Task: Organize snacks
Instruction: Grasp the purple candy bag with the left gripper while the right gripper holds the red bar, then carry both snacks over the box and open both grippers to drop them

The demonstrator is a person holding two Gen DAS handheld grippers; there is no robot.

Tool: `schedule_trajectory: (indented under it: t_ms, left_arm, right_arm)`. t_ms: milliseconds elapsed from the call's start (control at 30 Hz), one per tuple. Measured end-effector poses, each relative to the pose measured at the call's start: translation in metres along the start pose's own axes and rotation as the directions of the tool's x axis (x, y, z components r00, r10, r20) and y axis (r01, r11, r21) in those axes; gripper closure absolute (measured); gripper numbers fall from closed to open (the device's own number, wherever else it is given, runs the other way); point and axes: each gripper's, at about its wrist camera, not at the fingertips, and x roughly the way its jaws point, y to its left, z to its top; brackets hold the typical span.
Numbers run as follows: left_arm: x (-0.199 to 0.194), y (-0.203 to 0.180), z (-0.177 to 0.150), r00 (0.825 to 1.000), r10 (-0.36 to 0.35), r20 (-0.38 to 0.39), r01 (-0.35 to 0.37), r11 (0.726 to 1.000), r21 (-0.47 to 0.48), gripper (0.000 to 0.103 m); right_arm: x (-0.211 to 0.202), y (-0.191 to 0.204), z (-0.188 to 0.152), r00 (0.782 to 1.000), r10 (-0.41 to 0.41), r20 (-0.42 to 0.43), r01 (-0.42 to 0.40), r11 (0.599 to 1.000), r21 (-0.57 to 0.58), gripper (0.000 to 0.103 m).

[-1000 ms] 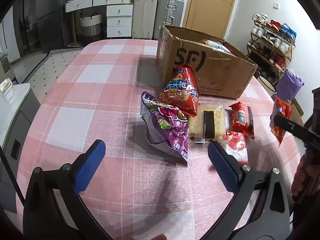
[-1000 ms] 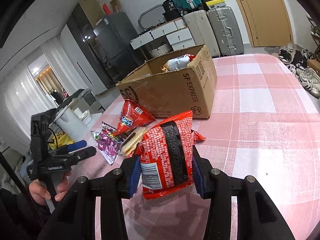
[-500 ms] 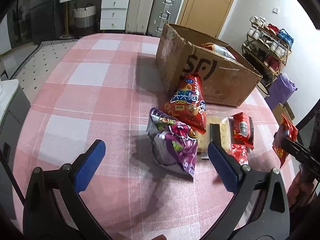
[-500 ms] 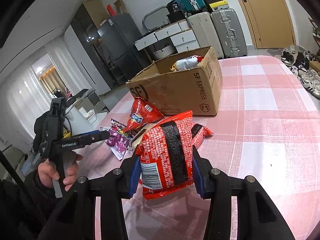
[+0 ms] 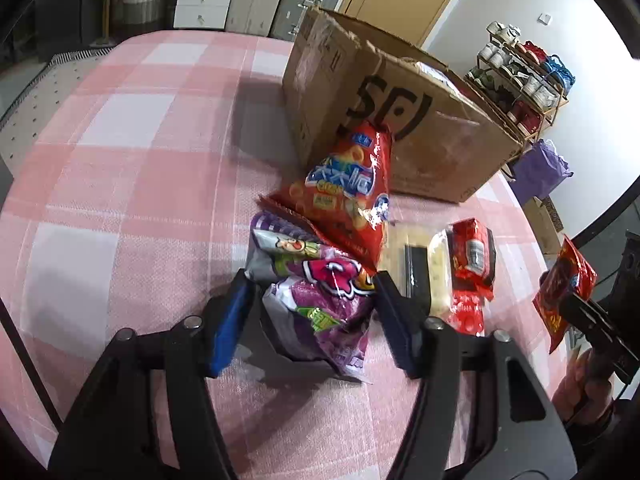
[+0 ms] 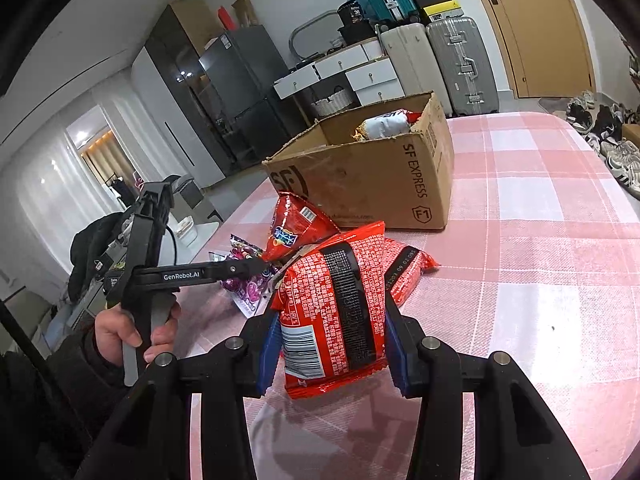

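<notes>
My left gripper [image 5: 312, 320] is shut on a purple snack bag [image 5: 320, 304] lying on the pink checked table [image 5: 120, 200]. A red cone-shaped snack bag [image 5: 348, 192] leans on it, in front of the open cardboard box [image 5: 400, 120]. A pale yellow packet [image 5: 416, 264] and small red packets [image 5: 472, 256] lie to the right. My right gripper [image 6: 332, 344] is shut on a red packet [image 6: 336, 308] and holds it above the table; it also shows in the left wrist view [image 5: 564, 292].
The box [image 6: 368, 184] holds a white bag [image 6: 384, 124]. Another red packet [image 6: 408, 268] lies behind the held one. Suitcases [image 6: 460, 64] and drawers stand beyond the table. A shoe rack [image 5: 524, 88] stands at the right.
My left gripper has moved forward onto the purple bag and closed on it. My right gripper still holds the red packet, almost unmoved.
</notes>
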Motion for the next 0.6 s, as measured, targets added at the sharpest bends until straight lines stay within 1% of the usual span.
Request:
schedule_trajectory:
  t_ms: [33,100,167,233,333,533,600]
  left_arm:
    - [-0.002,-0.001,-0.002,1.0,0.012,0.003,-0.012,1.0,0.009,0.05]
    - [-0.007,-0.002,-0.006,1.0,0.013,0.006,-0.013,1.0,0.027,0.056]
    - [-0.013,0.001,-0.011,1.0,0.021,0.013,-0.021,0.999,0.024,0.066]
    - [-0.019,0.005,-0.015,1.0,0.018,0.012,-0.018,1.0,0.011,0.07]
    - [-0.028,0.003,-0.021,0.999,0.033,0.023,-0.033,0.999,0.035,0.07]
    - [-0.045,0.002,-0.028,0.998,0.044,0.046,-0.046,0.998,0.038,0.07]
    - [-0.051,-0.001,-0.03,0.997,0.049,0.055,-0.052,0.997,0.057,0.07]
  right_arm:
    - [0.0,0.0,0.0,1.0,0.0,0.001,0.0,1.0,-0.001,0.058]
    - [-0.001,0.002,0.001,1.0,0.0,0.004,0.0,1.0,-0.002,0.058]
    - [-0.003,0.003,0.002,1.0,0.002,0.007,-0.002,1.0,-0.002,0.058]
    - [-0.004,0.005,0.002,1.0,0.005,0.01,-0.005,1.0,-0.005,0.058]
    - [-0.006,0.01,0.002,1.0,0.01,0.015,-0.01,1.0,-0.011,0.058]
    - [-0.013,0.02,0.001,1.0,0.017,0.026,-0.016,1.0,-0.022,0.058]
    - [-0.017,0.022,0.001,0.999,0.018,0.031,-0.017,1.0,-0.026,0.058]
